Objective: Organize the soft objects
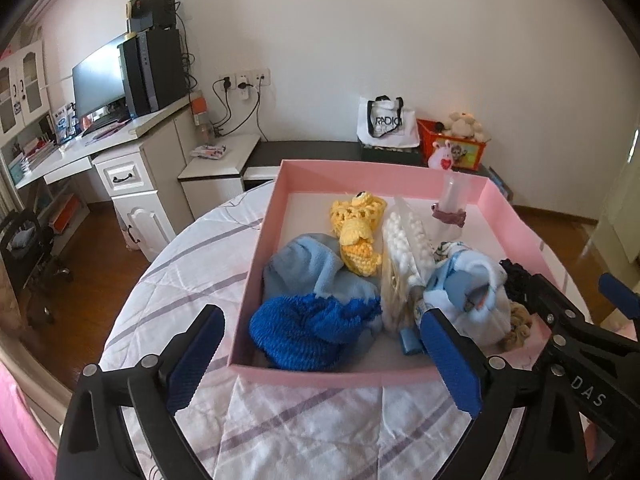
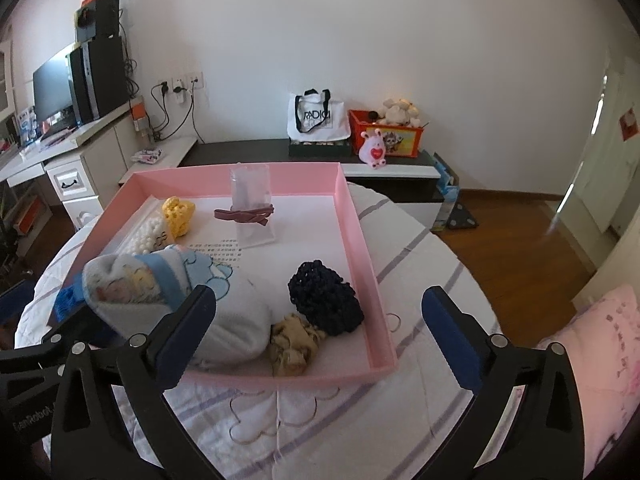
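Left wrist view, box: we see the pink box (image 1: 304, 376) on the quilt-covered bench (image 1: 192, 264), its near wall just ahead of the left gripper (image 1: 324, 360).
Left wrist view, contents: a blue knitted piece (image 1: 312, 332) lies in the near corner, touching a light blue fleece cloth (image 1: 308, 264); behind them sit a yellow crochet toy (image 1: 356, 232) and a bag of cotton balls (image 1: 404, 248).
Left wrist view, left gripper: jaws spread wide, nothing between them; it hovers over the near edge of the box.
Left wrist view, advice: we judge the soft pieces crowded on this side; we would lower the fingers either side of one piece only, so the neighbouring cloth is not dragged along.
Right wrist view, contents: a rolled baby blanket (image 2: 176, 300) lies at the near wall, touching a beige scrunchie (image 2: 294, 346), which touches a dark navy knitted piece (image 2: 326, 304); a clear pouch with a maroon ribbon (image 2: 250, 208) stands near the far wall.
Right wrist view, right gripper (image 2: 324, 344): wide open and empty, poised above the near wall.
Right wrist view, advice: the far right half of the box looks free; we would pinch low and firmly, since such goods compress and slip, and lift clear of the wall.
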`<state>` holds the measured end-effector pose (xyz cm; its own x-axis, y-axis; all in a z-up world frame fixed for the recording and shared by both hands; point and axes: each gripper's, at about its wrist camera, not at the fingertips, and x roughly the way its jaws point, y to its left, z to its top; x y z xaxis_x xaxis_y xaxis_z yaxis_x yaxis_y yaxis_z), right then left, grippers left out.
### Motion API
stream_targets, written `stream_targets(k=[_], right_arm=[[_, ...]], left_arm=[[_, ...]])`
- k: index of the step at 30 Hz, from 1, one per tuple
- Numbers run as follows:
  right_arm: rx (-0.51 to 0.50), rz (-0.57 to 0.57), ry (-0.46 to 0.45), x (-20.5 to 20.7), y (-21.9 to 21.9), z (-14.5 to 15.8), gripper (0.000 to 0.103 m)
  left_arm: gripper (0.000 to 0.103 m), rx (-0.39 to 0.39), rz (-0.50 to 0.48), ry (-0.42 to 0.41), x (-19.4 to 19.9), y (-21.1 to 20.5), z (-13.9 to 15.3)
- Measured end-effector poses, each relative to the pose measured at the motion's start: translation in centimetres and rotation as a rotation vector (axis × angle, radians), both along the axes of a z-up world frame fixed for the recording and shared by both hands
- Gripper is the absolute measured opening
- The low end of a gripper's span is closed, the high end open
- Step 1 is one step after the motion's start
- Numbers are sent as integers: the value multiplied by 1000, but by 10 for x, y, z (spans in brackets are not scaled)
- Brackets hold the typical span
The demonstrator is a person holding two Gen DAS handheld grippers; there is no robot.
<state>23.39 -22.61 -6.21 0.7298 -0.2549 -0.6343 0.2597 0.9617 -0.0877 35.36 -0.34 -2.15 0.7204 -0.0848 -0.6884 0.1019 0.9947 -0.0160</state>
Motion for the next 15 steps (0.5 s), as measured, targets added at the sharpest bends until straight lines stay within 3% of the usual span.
stream_targets(k=[15], right_arm=[[-10,22,-81,-72,15,30,103]], left_arm=[[102,-1,47,-85,-97,18,28]])
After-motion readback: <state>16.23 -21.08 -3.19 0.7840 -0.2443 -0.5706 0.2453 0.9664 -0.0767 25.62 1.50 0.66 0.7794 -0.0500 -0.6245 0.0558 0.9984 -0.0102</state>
